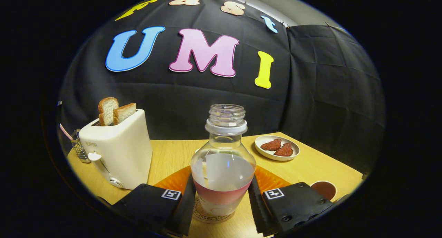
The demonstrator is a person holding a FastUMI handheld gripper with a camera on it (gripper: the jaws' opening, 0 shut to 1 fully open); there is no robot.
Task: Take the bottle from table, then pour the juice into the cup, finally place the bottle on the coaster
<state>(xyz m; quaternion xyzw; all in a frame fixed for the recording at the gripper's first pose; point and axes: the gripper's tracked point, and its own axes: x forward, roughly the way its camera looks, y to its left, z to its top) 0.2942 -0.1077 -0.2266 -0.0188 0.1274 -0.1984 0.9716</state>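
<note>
A clear, uncapped bottle (222,169) with a pink band low on its body stands upright between my fingers, holding some pale liquid. Its base rests on a round coaster (202,215) that lies between the fingertips. My gripper (221,200) is shut on the bottle, one finger pressing on each side of its lower body. A cup (324,189) with dark brown liquid sits to the right, just beyond my right finger.
A white toaster (119,151) with two bread slices stands at the left, a small wire holder (80,148) behind it. An orange plate (272,181) lies behind the bottle. Farther right, a white dish (276,147) holds two reddish pieces. All rest on a wooden table (310,165).
</note>
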